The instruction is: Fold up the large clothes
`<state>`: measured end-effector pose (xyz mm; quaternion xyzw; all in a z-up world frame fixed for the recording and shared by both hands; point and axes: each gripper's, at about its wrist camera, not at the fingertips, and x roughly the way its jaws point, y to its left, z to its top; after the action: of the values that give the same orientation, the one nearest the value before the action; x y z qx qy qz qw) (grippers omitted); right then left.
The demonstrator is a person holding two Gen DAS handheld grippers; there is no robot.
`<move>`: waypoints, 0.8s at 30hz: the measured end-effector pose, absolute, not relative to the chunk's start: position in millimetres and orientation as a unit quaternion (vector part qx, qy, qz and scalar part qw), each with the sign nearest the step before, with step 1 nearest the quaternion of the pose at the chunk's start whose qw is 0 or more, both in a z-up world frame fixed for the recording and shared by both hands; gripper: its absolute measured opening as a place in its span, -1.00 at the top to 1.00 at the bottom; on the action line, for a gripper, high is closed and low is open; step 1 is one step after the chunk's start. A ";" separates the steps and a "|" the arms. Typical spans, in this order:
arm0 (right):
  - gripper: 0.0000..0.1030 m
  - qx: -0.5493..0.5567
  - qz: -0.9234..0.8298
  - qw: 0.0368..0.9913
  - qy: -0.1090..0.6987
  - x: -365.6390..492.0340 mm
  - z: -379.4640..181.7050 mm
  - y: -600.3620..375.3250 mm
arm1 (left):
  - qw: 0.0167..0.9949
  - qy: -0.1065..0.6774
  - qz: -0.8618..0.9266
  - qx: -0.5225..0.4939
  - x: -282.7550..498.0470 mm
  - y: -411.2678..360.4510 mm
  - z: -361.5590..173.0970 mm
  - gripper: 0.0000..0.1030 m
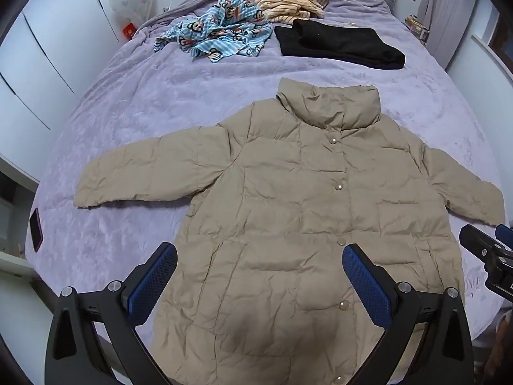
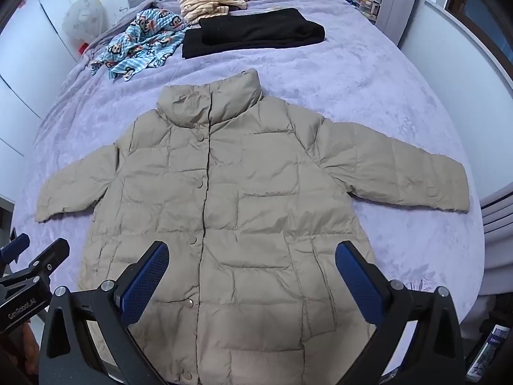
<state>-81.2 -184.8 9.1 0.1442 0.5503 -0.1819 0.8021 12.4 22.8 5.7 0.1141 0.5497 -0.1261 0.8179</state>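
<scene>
Coat (image 1: 288, 211) spread flat on bed (image 1: 134, 102), sleeves out; left claw (image 1: 259, 284) and right claw (image 2: 251, 280) gaping, holding nothing.

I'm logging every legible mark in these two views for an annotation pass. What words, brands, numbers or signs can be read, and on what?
"GenRobot.AI": white lettering on the black body of the left gripper.
Print on the booklets at the lower right edge: too blurred to read.
Red box beside the bed: marking too small to read.
Beige puffer jacket: no text.
</scene>
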 end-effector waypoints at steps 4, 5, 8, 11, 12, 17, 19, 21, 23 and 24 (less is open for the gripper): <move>-1.00 0.144 -0.183 0.802 0.550 -80.2 9.5 -185.5 | 0.818 0.550 -0.127 0.114 12.7 23.6 5.1 -1.00; -1.00 0.144 -0.184 0.802 0.549 -80.7 9.5 -185.5 | 0.818 0.549 -0.128 0.115 12.7 23.7 5.1 -1.00; -1.00 0.147 -0.186 0.802 0.548 -81.6 9.4 -186.8 | 0.817 0.549 -0.129 0.118 12.9 23.0 5.1 -1.00; -1.00 0.148 -0.187 0.803 0.547 -81.8 9.6 -187.0 | 0.816 0.549 -0.131 0.121 10.9 20.0 5.5 -1.00; -1.00 0.148 -0.187 0.803 0.547 -81.7 9.7 -187.1 | 0.816 0.550 -0.131 0.121 10.3 18.8 5.7 -1.00; -1.00 0.149 -0.187 0.802 0.547 -81.4 10.3 -187.2 | 0.816 0.550 -0.131 0.122 9.4 17.5 5.4 -1.00; -1.00 0.149 -0.187 0.802 0.548 -81.1 10.1 -187.6 | 0.816 0.550 -0.130 0.122 8.5 16.6 5.2 -1.00; -1.00 0.148 -0.187 0.802 0.548 -81.2 10.2 -187.0 | 0.816 0.550 -0.130 0.122 8.6 16.8 5.1 -1.00; -1.00 0.149 -0.187 0.802 0.547 -81.2 10.1 -186.9 | 0.815 0.551 -0.130 0.122 8.3 16.9 5.0 -1.00; -1.00 0.149 -0.188 0.802 0.547 -81.2 10.1 -187.1 | 0.815 0.551 -0.129 0.122 7.7 17.2 4.5 -1.00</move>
<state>-81.2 -187.1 10.1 0.1491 0.5472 -0.1875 0.8020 7.7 17.2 4.5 0.1216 0.5513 -0.1294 0.8152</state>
